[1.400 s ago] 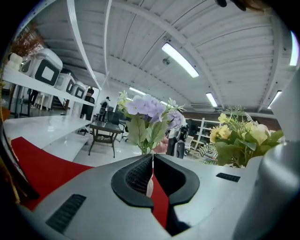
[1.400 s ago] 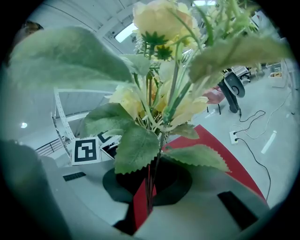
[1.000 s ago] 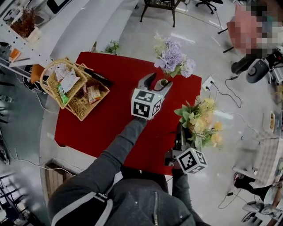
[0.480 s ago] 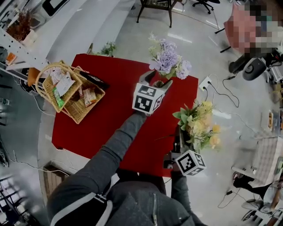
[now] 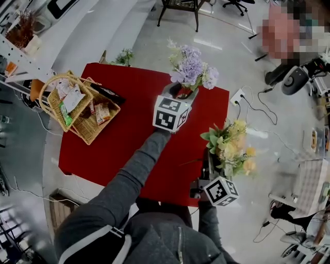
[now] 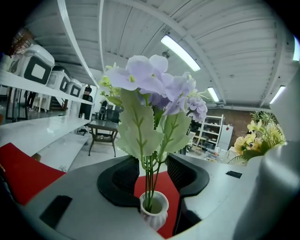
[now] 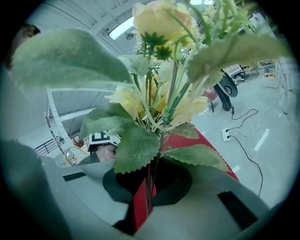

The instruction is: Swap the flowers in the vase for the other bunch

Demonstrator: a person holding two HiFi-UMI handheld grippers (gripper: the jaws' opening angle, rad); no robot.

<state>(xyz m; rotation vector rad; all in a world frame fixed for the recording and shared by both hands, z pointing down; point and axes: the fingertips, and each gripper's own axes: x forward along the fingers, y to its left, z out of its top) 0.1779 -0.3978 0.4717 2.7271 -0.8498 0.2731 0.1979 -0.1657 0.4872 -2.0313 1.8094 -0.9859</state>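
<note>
A bunch of purple flowers (image 5: 192,69) stands in a small white ribbed vase (image 6: 154,209) on the red table (image 5: 118,144). My left gripper (image 6: 152,171) reaches around its green stems (image 6: 149,180) just above the vase mouth. Its jaws have just been closing, and a gap still shows on each side of the stems. In the head view the left gripper (image 5: 180,94) hides the vase. My right gripper (image 5: 210,166) is shut on the stems of the yellow bunch (image 5: 232,147) and holds it upright at the table's right edge. The yellow bunch (image 7: 159,93) fills the right gripper view.
A wicker basket (image 5: 77,105) with packets sits on the table's left part. A power strip (image 5: 240,96) and cables lie on the floor to the right. A dark chair (image 5: 180,7) stands beyond the table. White counters run along the left.
The left gripper has pushed forward until its jaws flank the purple bunch's stems, and the jaws have narrowed. The right gripper and the yellow bunch have stayed put.
</note>
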